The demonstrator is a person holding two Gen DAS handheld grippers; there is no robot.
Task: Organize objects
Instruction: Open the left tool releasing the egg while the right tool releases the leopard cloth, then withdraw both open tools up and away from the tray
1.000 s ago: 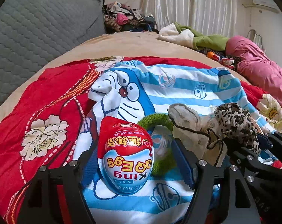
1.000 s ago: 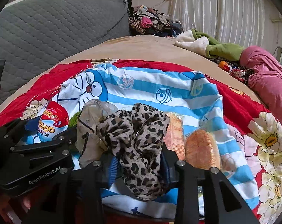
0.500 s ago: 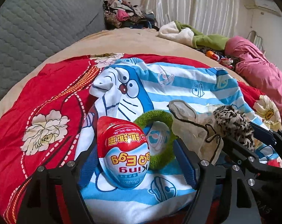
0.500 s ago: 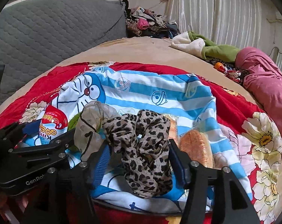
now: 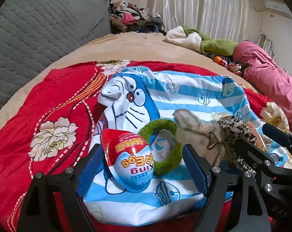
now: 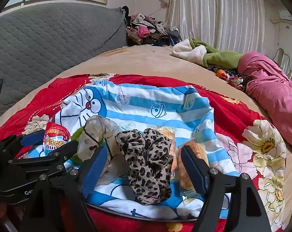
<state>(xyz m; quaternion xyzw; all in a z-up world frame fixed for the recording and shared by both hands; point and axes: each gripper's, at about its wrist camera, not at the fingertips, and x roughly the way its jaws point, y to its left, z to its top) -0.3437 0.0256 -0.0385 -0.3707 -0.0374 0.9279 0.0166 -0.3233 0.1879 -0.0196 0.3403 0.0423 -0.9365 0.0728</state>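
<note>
A red floral quilt [image 5: 55,104] is spread over the bed, and a blue-striped cartoon cloth [image 5: 186,96] is laid on it as the landmark. On the cloth's near edge the leopard scrunchie [image 6: 146,162] is framed by the right gripper [image 6: 143,171], whose jaws are spread wide and hold nothing. Toward the cloth's left side, the toy egg [image 5: 129,161] is bracketed by the left gripper [image 5: 141,169], likewise wide open and empty, with the green hair ring [image 5: 161,146] touching the egg. The glossy, rounded egg is likely to squirt out if pinched off-centre, and the ring could be snagged along with it.
</note>
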